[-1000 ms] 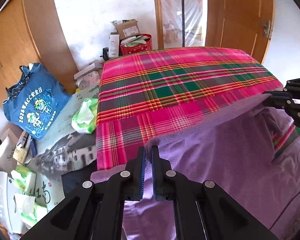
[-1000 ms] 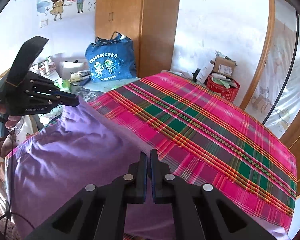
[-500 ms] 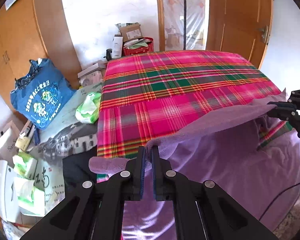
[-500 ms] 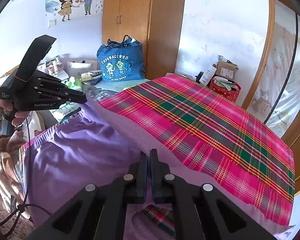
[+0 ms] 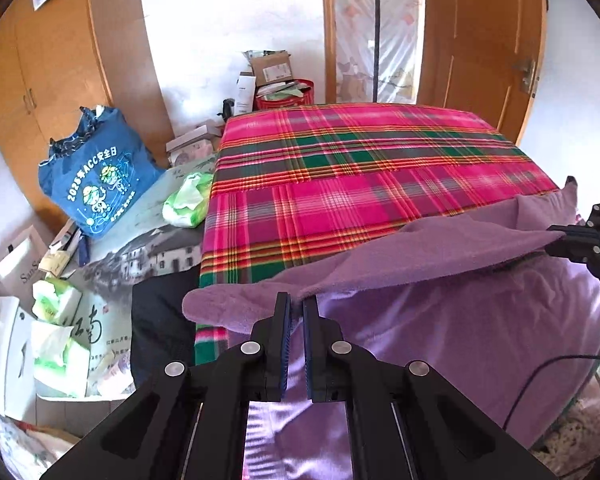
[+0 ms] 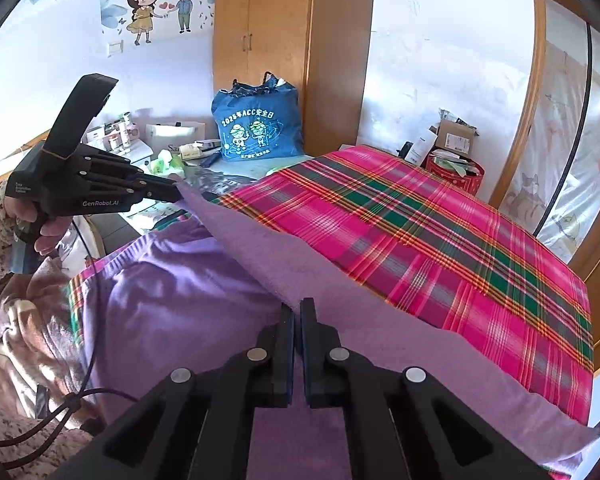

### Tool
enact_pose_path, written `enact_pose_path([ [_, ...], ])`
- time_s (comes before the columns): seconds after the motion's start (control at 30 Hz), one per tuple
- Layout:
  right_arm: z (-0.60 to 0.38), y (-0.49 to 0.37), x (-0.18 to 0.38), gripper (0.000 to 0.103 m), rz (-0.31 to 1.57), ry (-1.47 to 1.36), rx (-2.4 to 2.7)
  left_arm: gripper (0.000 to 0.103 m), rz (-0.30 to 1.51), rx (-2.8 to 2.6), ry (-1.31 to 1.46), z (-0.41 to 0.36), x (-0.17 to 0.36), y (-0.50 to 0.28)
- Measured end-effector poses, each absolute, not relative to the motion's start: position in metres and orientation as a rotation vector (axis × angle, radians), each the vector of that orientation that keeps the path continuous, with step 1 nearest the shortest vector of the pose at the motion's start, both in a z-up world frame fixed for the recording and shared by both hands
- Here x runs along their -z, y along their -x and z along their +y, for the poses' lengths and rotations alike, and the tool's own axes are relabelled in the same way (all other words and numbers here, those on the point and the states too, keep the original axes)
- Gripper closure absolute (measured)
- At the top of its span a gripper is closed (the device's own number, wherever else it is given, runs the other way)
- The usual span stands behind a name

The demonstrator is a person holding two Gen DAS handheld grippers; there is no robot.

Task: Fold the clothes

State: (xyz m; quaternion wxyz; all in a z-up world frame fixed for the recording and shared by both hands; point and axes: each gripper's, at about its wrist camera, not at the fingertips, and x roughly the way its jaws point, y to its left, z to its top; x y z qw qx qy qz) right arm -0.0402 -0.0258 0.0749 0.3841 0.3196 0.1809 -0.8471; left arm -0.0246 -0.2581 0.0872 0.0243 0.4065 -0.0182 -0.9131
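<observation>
1. Left wrist view: the left gripper [image 5: 295, 312], jaws pinching the purple garment [image 5: 440, 248], has drawn its edge back toward the frame's bottom, baring more plaid bed [image 5: 360, 168].
2. Right wrist view: the right gripper [image 6: 297, 316] pinches the same edge at lower centre; the fold seems underway.

Riding on each gripper, looking forward and downward along closed fingers, right up close to the purple garment [image 5: 440, 252]. Sharing the plaid bedspread [image 5: 360, 168], the blue tote bag [image 6: 260, 124], and catching each other's gripper at frame edges.
</observation>
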Motion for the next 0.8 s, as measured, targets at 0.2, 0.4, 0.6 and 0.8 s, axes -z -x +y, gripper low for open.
enact_pose_path([
  [0.2,-0.02,0.019,-0.076,0.1,0.455,-0.807,2.162,0.097,-0.055,2.83,-1.246,-0.251,-0.086,0.007],
  [0.4,-0.012,0.0,-0.071,0.1,0.446,-0.813,2.158,0.097,-0.037,2.835,-1.252,-0.245,-0.081,-0.01],
  [0.6,-0.005,-0.014,-0.057,0.1,0.429,-0.844,2.15,0.097,-0.032,2.828,-1.27,-0.238,-0.071,-0.026],
  [0.8,-0.002,-0.024,-0.041,0.1,0.426,-0.883,2.138,0.097,0.003,2.808,-1.297,-0.235,-0.056,-0.033],
])
